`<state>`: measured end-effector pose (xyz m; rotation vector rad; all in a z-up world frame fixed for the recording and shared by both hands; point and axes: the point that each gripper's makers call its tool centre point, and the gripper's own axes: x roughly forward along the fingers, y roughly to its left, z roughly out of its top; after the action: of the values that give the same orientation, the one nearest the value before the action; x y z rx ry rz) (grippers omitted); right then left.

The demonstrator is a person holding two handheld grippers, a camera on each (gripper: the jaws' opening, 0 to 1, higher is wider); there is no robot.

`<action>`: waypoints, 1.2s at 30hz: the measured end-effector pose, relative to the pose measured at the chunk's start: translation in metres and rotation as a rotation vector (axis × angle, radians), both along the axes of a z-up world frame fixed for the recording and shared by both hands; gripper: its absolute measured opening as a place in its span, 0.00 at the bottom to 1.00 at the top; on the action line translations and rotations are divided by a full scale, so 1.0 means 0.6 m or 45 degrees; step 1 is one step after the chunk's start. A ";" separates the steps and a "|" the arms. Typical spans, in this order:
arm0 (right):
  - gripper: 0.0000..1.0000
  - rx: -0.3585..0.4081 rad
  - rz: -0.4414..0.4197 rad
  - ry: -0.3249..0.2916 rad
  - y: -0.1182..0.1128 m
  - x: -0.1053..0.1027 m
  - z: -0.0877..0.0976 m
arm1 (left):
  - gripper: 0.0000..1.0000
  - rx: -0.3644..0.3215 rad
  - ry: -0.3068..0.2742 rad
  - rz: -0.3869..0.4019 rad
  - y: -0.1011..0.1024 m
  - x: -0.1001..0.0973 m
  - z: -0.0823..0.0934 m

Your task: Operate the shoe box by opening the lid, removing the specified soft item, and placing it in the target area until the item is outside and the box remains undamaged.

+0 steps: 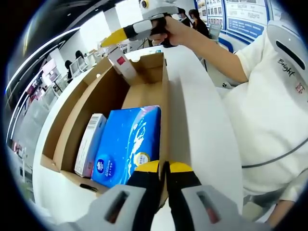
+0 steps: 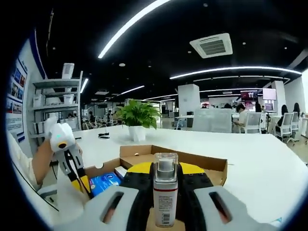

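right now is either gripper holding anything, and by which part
The right gripper holds a small clear-capped bottle, clamped around its body below the cap. The left gripper is shut on the cardboard box's wall edge.

Grey left tool (image 1: 164,166) with black, yellow-tipped jaws — person in a white short-sleeved shirt (image 1: 269,106) bearing printed lettering

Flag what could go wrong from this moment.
The right gripper holds a small bottle above the open box, not a soft item; the blue tissue pack is still inside. The bottle could slip and fall. The left gripper is clamped on the box wall, which may crease.
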<state>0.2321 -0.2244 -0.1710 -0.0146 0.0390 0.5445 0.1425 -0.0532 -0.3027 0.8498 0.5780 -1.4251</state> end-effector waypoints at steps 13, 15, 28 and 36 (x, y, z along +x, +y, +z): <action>0.18 0.002 -0.061 -0.088 -0.023 -0.019 0.024 | 0.04 -0.002 -0.001 -0.001 -0.001 0.000 0.000; 0.18 -0.008 -0.083 -0.094 -0.027 -0.018 0.023 | 0.04 -0.003 0.001 0.001 -0.001 0.000 0.000; 0.18 0.052 -0.116 -0.240 -0.047 -0.037 0.065 | 0.04 -0.010 -0.003 -0.013 -0.002 -0.001 0.001; 0.18 0.048 -0.171 -0.314 -0.077 -0.053 0.091 | 0.04 -0.013 -0.003 -0.012 -0.002 -0.001 0.001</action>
<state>0.2001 -0.2709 -0.1166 -0.0419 -0.2096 0.4057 0.1420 -0.0542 -0.3022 0.8471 0.5653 -1.4340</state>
